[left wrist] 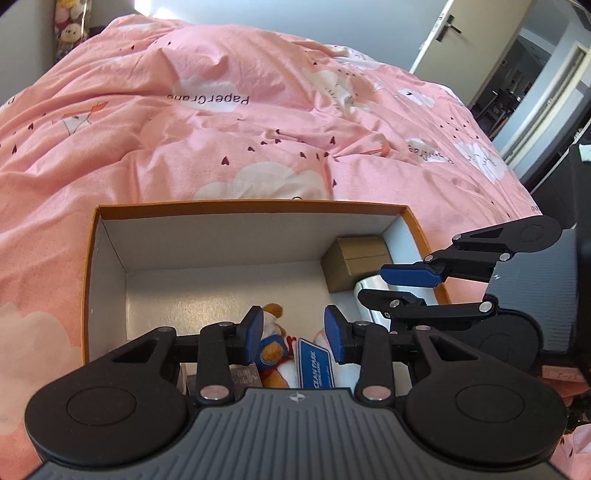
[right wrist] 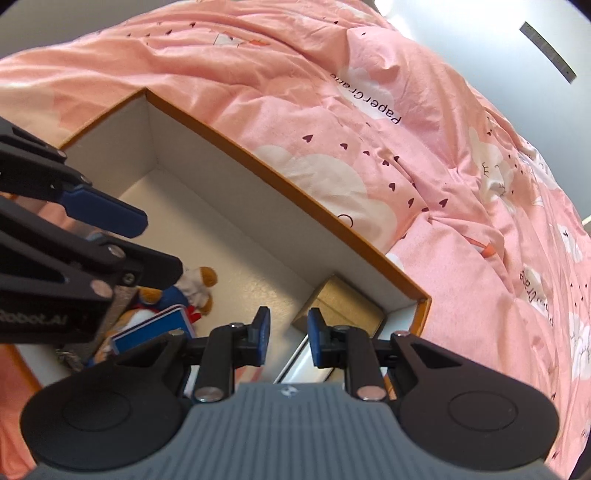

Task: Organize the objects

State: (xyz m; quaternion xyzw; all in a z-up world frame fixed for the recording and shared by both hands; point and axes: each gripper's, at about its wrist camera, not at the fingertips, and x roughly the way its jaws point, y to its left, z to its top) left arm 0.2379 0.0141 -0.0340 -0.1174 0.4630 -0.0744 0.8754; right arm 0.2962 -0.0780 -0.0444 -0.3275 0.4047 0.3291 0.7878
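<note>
Setting: home bedroom. Bed covered by a rumpled pink duvet [left wrist: 236, 122] printed with white clouds, small dark hearts and the words "PaperCrane". Cartoon-print cushion or plush [left wrist: 70, 29] against the wall at the bed's far corner. White door [left wrist: 436, 33] with lever handle standing open onto a dim further room. Plain pale walls. Open orange box [left wrist: 88, 266], white inside, lying on the bedding.
</note>
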